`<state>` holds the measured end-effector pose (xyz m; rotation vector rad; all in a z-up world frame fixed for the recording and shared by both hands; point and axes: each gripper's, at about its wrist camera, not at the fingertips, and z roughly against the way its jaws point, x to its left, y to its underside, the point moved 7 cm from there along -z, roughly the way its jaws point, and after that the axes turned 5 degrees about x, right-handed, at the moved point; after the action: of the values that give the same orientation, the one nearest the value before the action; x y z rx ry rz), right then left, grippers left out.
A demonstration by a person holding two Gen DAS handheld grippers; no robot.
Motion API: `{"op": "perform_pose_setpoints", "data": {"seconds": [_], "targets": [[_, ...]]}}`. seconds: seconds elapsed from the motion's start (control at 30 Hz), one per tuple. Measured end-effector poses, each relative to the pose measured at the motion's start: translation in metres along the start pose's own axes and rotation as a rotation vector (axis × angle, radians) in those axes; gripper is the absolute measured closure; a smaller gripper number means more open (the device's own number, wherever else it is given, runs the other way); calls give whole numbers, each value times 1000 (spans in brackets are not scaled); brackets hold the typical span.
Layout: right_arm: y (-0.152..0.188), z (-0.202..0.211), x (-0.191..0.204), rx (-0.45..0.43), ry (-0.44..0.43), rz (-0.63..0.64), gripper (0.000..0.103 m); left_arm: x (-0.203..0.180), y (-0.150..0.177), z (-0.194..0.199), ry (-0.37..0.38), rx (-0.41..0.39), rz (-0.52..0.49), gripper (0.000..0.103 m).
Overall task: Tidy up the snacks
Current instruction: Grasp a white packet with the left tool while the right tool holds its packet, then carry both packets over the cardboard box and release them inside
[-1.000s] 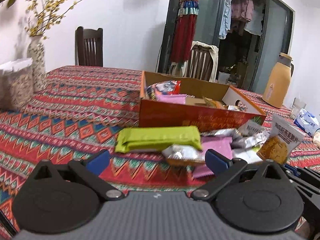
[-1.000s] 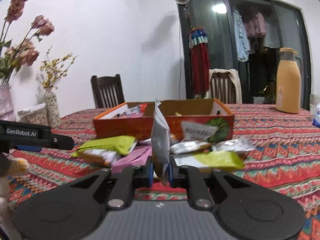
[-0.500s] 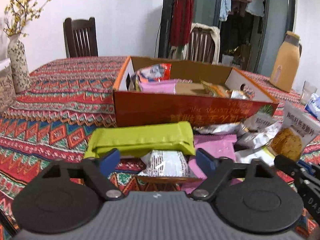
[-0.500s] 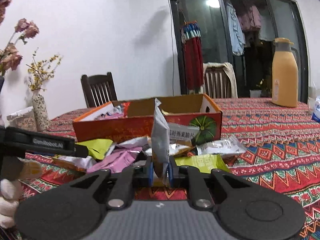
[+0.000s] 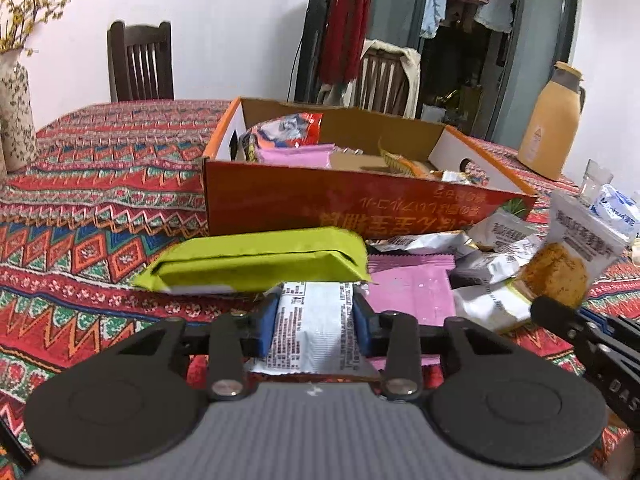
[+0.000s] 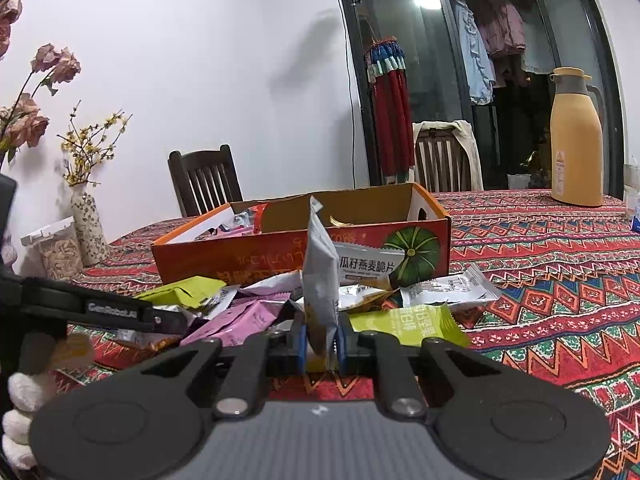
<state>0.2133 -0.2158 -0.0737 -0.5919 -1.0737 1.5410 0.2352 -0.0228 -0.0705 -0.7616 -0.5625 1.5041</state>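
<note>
Left gripper [image 5: 315,322] has just clenched a white printed sachet [image 5: 312,332]; right gripper [image 6: 322,344] (beside "GenRobot.AI" lettering) grasps a grey packet [image 6: 320,288]

One orange cardboard box [image 5: 360,204], open-topped, mid-table. Two grippers in use. Two dark wooden slat-back chairs [image 6: 204,180] at the table's far edge. One tan thermos jug [image 6: 576,140] near the far right corner. Two lime-green foil packets [image 5: 256,260] and at least two pink wrappers [image 5: 408,292] loose before the box.
</note>
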Motion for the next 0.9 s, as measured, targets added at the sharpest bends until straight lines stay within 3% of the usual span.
{"op": "perform_pose_setpoints", "data": {"seconds": [0.4, 0.9], "targets": [[-12, 10, 8, -10, 13, 30, 89, -19, -22, 60, 53, -153, -67, 64], [-100, 15, 19, -173, 44, 145, 89, -34, -99, 73, 42, -309, -85, 64]]}}
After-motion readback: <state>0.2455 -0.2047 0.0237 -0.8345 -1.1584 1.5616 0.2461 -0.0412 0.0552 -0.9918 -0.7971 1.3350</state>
